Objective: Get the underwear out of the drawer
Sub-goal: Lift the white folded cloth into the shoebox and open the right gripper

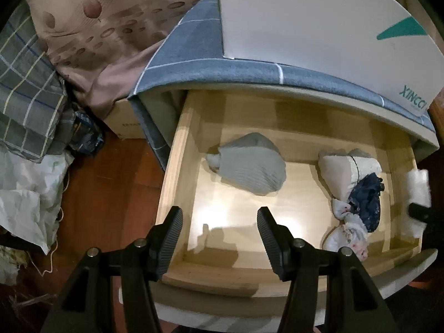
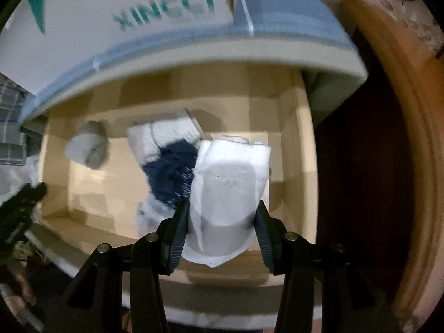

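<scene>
While right claw [image 2: 220,223] pinches white underwear [image 2: 230,177], left view misses it.

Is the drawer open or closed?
Open. The wooden drawer is pulled out from under the blue cloth, so its floor shows, with a grey bundle lying inside.

Left gripper [image 1: 219,223], right gripper [image 2: 222,216] — black angular arms, ribbed pads, silver screws
</scene>
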Available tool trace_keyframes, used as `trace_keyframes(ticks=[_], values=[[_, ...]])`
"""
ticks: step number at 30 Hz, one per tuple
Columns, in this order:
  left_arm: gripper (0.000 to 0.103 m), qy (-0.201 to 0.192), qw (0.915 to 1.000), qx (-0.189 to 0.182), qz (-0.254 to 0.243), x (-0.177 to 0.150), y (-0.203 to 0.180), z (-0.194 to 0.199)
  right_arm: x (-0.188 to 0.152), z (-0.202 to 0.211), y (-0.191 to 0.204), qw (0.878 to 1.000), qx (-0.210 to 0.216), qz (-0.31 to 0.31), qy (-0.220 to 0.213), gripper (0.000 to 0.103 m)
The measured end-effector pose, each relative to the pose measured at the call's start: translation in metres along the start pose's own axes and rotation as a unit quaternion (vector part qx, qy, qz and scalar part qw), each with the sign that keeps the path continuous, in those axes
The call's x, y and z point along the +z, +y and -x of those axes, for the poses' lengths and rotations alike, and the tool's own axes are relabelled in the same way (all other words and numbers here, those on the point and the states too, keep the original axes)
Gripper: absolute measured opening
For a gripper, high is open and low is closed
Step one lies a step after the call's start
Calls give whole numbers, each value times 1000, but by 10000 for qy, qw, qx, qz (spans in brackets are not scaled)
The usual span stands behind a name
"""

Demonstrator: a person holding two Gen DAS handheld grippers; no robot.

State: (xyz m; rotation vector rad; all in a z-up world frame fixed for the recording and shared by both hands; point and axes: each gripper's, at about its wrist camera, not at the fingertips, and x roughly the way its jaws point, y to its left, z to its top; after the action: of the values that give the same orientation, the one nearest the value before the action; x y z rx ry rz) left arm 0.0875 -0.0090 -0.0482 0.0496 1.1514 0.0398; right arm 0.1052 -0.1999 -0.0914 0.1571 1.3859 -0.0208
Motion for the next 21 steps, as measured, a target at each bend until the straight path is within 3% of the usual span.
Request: trace_keyframes(ticks=[9,15,21], values=[[57,62,9992,-205,336,0,12,-2,26,94,9,9978,238,317,-538,43],[57,65,9991,-222,360,1,14,-2,64,183,25,9895,313,538,-1301,43],[57,49,9984,-279,482,-1,20,-2,110,202,51,9843,192,598,-1651,43]])
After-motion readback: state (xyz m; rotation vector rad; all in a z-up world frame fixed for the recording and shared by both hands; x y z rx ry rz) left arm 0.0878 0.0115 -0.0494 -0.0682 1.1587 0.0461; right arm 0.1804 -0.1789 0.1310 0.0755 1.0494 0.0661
